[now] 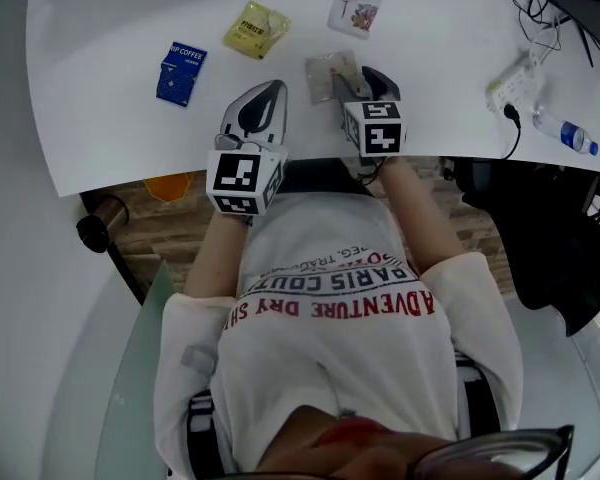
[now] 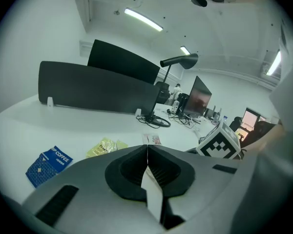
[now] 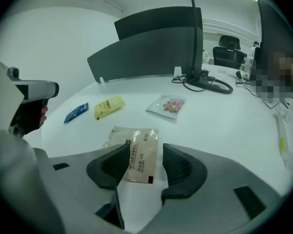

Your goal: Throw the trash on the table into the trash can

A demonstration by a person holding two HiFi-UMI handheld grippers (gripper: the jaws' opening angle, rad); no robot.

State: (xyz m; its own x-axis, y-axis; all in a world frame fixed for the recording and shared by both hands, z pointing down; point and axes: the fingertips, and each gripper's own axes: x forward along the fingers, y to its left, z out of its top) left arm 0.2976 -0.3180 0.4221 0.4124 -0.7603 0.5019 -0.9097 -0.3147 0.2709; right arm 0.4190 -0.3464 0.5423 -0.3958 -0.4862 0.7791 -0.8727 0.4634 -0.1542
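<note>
Packet (image 3: 136, 155) — beige, beneath spread right tool (image 3: 146, 146)

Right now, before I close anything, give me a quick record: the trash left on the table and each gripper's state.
trash on table: blue coffee packet, yellow packet, floral packet, beige packet
left gripper: fingers together, empty
right gripper: fingers apart, beige packet seen between them, not gripped

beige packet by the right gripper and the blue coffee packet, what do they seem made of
Beige packet: probably thin plastic or paper-laminate film, matte; it lies flat, slightly wrinkled, with dark print.
Blue coffee packet: likely printed plastic or foil film, judging by its flat sachet shape; the finish is too small to tell.
</note>
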